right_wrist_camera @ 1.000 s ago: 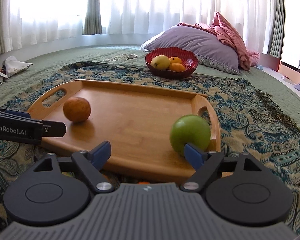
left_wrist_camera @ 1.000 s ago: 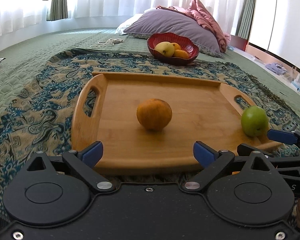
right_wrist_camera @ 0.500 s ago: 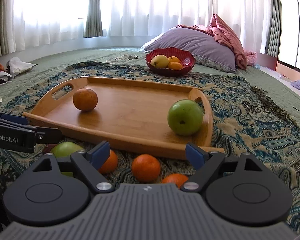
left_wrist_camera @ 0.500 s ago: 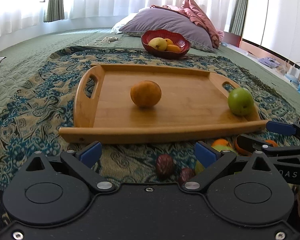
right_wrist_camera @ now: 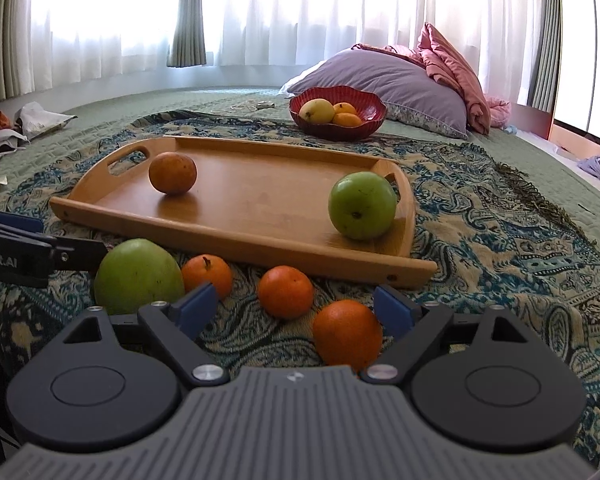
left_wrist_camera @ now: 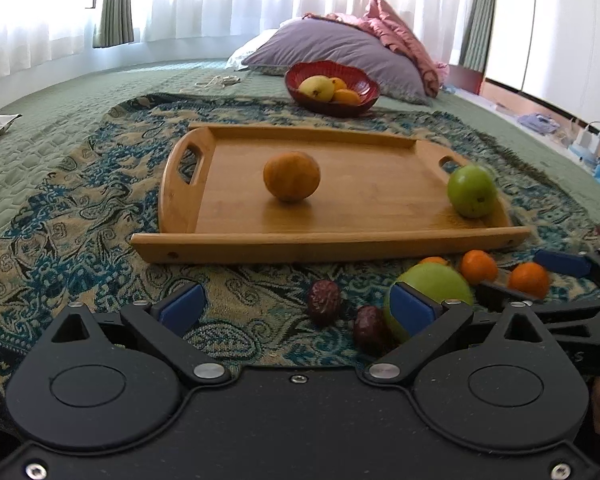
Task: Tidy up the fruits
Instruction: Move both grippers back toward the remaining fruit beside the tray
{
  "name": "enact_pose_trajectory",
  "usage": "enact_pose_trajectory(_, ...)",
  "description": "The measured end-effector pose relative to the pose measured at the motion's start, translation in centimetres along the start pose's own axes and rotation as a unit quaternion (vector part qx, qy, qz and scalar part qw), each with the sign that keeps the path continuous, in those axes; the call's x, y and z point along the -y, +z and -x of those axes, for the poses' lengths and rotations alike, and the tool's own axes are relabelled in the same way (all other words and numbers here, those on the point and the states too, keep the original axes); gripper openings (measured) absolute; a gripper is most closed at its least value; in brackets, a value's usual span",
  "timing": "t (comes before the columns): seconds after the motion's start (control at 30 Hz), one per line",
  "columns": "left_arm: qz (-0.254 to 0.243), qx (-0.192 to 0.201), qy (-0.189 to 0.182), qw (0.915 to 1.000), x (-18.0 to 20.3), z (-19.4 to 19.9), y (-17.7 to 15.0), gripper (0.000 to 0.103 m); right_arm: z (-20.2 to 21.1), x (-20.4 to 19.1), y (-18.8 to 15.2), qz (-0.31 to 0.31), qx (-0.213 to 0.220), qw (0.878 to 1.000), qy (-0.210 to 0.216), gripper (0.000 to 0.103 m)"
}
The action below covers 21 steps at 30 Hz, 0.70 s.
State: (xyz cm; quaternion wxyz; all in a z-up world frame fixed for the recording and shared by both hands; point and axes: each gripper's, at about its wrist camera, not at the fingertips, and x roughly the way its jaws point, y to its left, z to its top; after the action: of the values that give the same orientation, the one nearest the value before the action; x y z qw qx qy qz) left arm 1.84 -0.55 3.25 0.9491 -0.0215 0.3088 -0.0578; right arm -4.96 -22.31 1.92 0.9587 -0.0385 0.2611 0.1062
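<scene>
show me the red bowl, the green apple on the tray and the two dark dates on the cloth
red bowl (right_wrist_camera: 364, 127), right wrist view, on its outer front wall
green apple on the tray (right_wrist_camera: 362, 205), right wrist view, on its front face
dark dates (left_wrist_camera: 324, 297), left wrist view, on the left one's wrinkled skin

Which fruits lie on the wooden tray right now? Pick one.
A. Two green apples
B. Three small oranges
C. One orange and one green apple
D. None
C: in the right wrist view the wooden tray holds only an orange near its left handle and a green apple by its right handle.
</scene>
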Motion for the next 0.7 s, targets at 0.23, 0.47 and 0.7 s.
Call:
enact_pose_trajectory(0.23,-0.008,0.009,-0.019,0.9997,0.7,1.8,-0.1,0.103,0.6,-0.3,-0.5,0.012,0.005,1.000,0.000,0.094)
enact_pose_trajectory(0.47,-0.019,-0.002,-0.030,0.9994,2.0,1.9,-1.3,0.102,1.2,-0.3,-0.9,0.022,0.008,1.000,0.002,0.095)
enact_pose_trajectory(0.7,-0.017,-0.028,-0.054,0.9980,2.6,1.8,-2.0,0.063,1.3,0.2,-1.6,0.016,-0.002,1.000,0.006,0.095)
